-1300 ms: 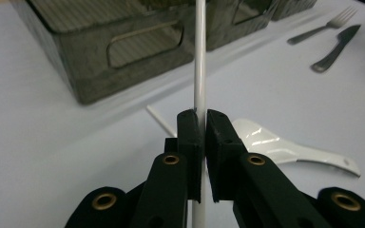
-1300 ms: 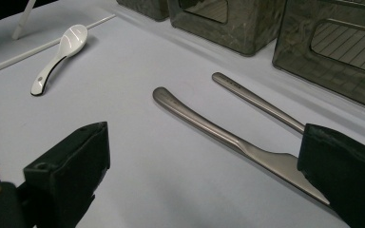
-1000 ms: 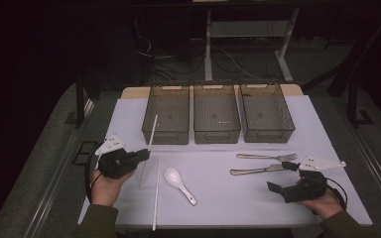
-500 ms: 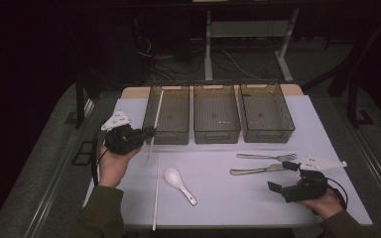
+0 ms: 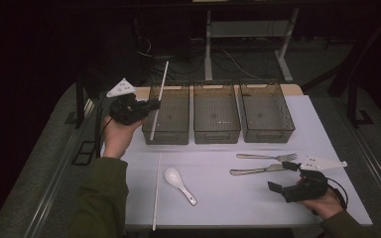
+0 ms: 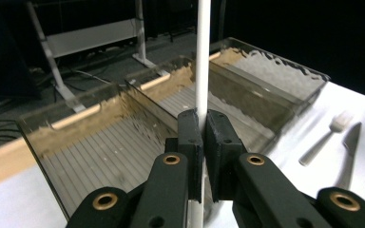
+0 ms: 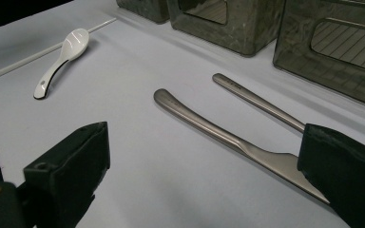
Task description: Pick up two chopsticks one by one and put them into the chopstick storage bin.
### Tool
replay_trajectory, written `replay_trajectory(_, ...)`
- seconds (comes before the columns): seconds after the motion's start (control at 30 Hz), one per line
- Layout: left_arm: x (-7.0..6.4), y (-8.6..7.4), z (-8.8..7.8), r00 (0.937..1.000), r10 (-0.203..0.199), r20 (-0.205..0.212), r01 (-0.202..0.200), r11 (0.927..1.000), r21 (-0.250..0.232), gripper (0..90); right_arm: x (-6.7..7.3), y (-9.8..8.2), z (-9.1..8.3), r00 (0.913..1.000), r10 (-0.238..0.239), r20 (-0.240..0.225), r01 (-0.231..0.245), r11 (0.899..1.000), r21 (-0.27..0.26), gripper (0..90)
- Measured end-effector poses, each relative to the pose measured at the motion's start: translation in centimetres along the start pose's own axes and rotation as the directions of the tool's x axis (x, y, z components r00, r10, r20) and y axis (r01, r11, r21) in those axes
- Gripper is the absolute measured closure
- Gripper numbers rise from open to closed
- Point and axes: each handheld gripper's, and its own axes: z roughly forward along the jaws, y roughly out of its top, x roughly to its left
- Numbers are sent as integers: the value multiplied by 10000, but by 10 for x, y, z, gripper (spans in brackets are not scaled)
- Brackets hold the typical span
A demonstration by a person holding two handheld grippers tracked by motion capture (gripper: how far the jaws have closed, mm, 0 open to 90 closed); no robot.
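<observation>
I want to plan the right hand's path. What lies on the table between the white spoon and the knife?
Nothing: in the high view the white table is bare between the white spoon and the knife, and the right gripper view shows the same bare stretch.

We see a white table (image 5: 327, 144) on a grey floor (image 5: 44, 163) in a dark room; behind it stands a white metal frame (image 5: 248, 29) (cables (image 5: 228, 64) trail beneath).
</observation>
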Motion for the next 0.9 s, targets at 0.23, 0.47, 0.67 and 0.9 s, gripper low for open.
replay_trajectory(0.23,12,23,19,9997,176,-139,-179,9997,-162,846,0,0,0,10000,0,-44,0,10000,-29,36)
replay_trajectory(0.47,25,19,46,9980,321,-545,-294,9983,496,846,0,0,-1,10000,31,-72,-31,10000,-87,36)
replay_trajectory(0.67,38,3,65,9961,220,-857,-93,9893,1453,846,-1,0,-1,9999,31,-129,-32,10000,-91,36)
replay_trajectory(0.9,48,-21,79,9918,-229,-1254,510,9729,2257,846,0,0,-2,9998,76,-158,-78,9999,-102,36)
